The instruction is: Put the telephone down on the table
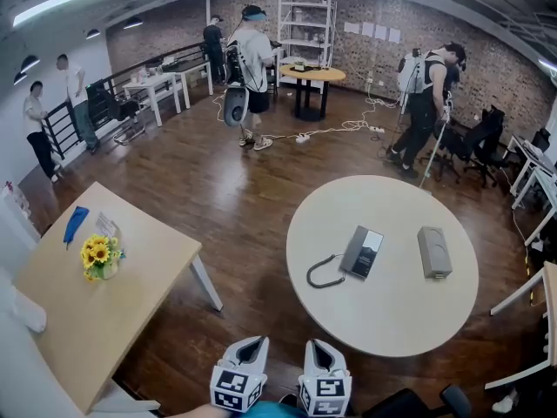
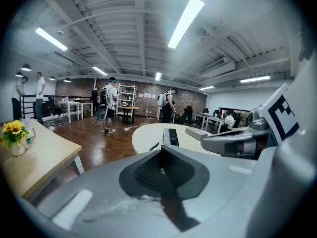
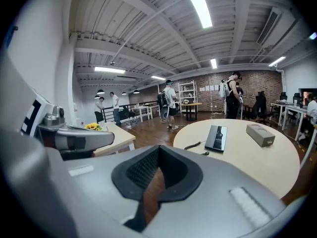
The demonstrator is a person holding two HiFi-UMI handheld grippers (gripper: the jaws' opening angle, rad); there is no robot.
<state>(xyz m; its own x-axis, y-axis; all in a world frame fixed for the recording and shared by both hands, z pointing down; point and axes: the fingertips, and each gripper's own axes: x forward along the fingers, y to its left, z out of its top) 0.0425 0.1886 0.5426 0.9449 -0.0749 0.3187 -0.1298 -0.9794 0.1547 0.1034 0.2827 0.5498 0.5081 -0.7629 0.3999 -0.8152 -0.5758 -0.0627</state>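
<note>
Down low, left gripper [image 1: 248, 349] and right gripper [image 1: 320, 352] are cut off.

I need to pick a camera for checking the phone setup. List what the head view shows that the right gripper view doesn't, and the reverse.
Only the head view: the blue item lying near the sunflowers.
Only the right gripper view: the right tool seen close up, its jaws together with nothing between them, and the ceiling lights.
Both: the round table, the telephone with its coiled cord, the grey box, the rectangular table and the sunflowers.
</note>
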